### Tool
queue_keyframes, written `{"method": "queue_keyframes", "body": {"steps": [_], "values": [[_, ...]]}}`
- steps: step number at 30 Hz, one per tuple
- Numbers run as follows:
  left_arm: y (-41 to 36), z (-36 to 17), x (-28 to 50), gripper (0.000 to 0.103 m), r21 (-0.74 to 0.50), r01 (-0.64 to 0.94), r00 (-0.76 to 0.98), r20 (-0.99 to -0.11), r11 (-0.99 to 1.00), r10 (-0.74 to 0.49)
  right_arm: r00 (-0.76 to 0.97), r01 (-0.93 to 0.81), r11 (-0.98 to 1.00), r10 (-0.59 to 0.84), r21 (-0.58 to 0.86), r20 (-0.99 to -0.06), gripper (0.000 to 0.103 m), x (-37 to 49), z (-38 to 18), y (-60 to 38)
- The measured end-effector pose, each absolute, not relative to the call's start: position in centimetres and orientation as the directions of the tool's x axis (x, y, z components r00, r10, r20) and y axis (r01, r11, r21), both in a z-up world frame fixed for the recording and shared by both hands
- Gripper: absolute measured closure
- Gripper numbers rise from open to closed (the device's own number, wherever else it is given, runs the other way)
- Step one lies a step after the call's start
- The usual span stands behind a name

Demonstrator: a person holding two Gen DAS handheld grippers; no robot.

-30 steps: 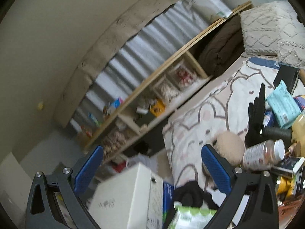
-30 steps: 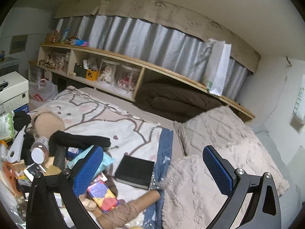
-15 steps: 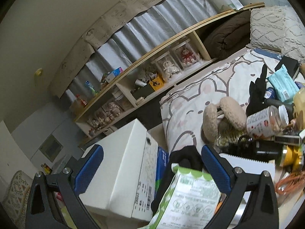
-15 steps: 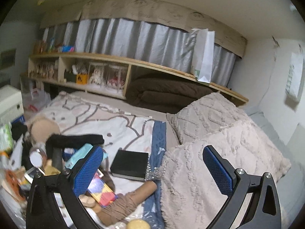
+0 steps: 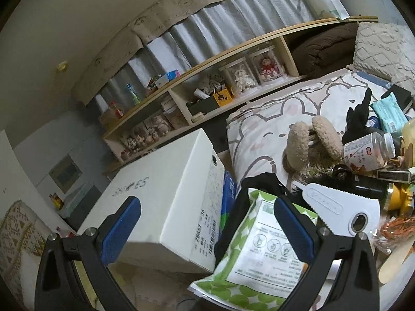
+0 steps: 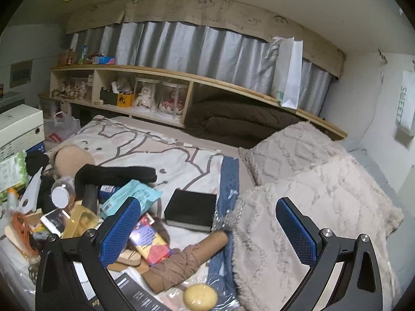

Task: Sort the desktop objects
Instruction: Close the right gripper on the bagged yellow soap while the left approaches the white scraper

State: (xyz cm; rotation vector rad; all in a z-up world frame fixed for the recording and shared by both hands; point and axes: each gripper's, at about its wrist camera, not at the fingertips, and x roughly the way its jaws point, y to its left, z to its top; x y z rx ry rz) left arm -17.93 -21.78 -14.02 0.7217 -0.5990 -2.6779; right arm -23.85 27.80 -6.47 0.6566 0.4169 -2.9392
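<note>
Wipes pack (image 5: pixel 262 254) right of box (image 5: pixel 166 202), scraper (image 5: pixel 339 207) further right.

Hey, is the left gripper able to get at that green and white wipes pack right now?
Probably yes: the left gripper is open, and the wipes pack lies on top of the pile by its right finger, uncovered.

**Surfaces on and beside the bed**

The bedspread (image 6: pixel 160 155) is smooth printed cloth. On it the pillows (image 6: pixel 311 194) look tufted, the wipes pack (image 5: pixel 262 248) glossy plastic. Beside it, the box (image 5: pixel 166 199) is matt cardboard; behind, the shelf (image 6: pixel 233 83) pale wood.
</note>
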Motion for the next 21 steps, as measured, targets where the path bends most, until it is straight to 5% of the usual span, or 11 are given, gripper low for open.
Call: {"method": "queue_keyframes", "body": {"steps": [21], "values": [[-15.4, -16.2, -22.3, 0.0, 0.264, 0.136, -0.812, -0.522, -0.955, -0.26, -0.825, 0.191, -0.913, 0.05, -0.361, -0.563, 0.0, -24.1, -15.8, 32.3]]}}
